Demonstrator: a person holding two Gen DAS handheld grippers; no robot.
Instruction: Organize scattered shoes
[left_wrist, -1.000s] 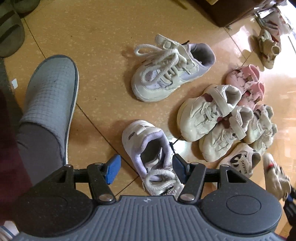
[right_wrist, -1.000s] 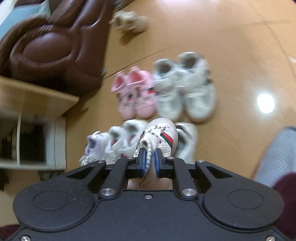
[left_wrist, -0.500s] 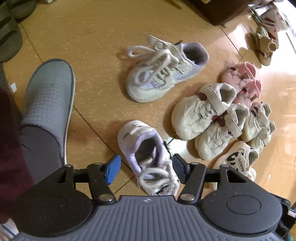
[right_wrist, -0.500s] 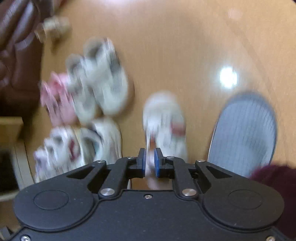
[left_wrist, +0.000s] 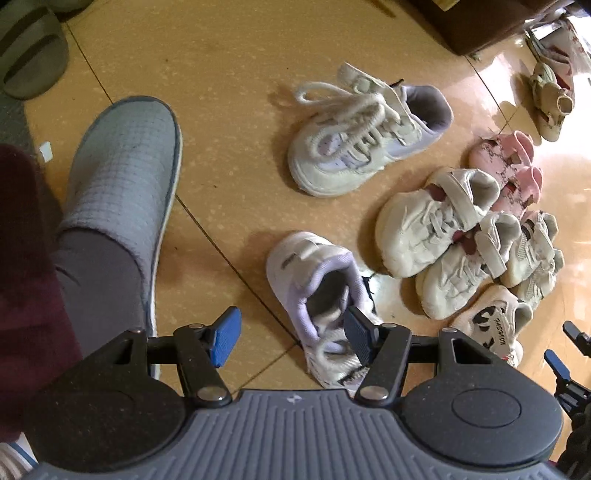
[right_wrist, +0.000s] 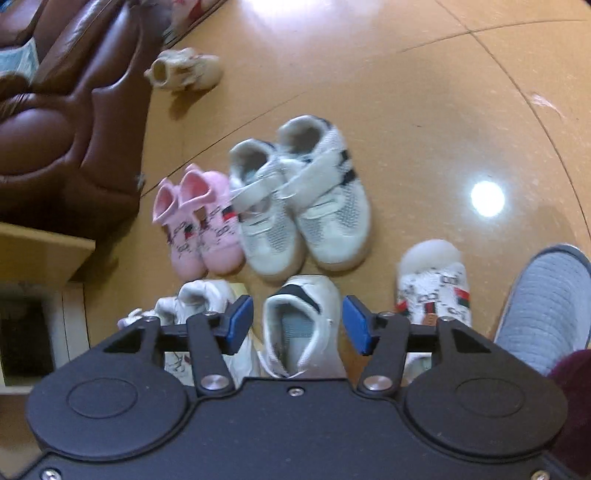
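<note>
- Left gripper (left_wrist: 291, 341): fingers apart, empty, over the small white-and-lilac padded sneaker (left_wrist: 321, 295); judged light, soft; take the heel collar.
- Right gripper (right_wrist: 297, 325): fingers just opened, nothing held.

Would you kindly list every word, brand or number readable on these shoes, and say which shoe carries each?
Black lettering on the white slip-on shoe: present, too distorted to read reliably.
Repeating monogram print on the white striped shoe: blurred, unreadable.
Print on the pink shoes: blurred, unreadable.
Nothing else legible.

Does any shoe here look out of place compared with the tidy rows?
Yes. The beige sandal lies on its side near the brown sofa, far from the grouped pairs like the pink shoes.
</note>
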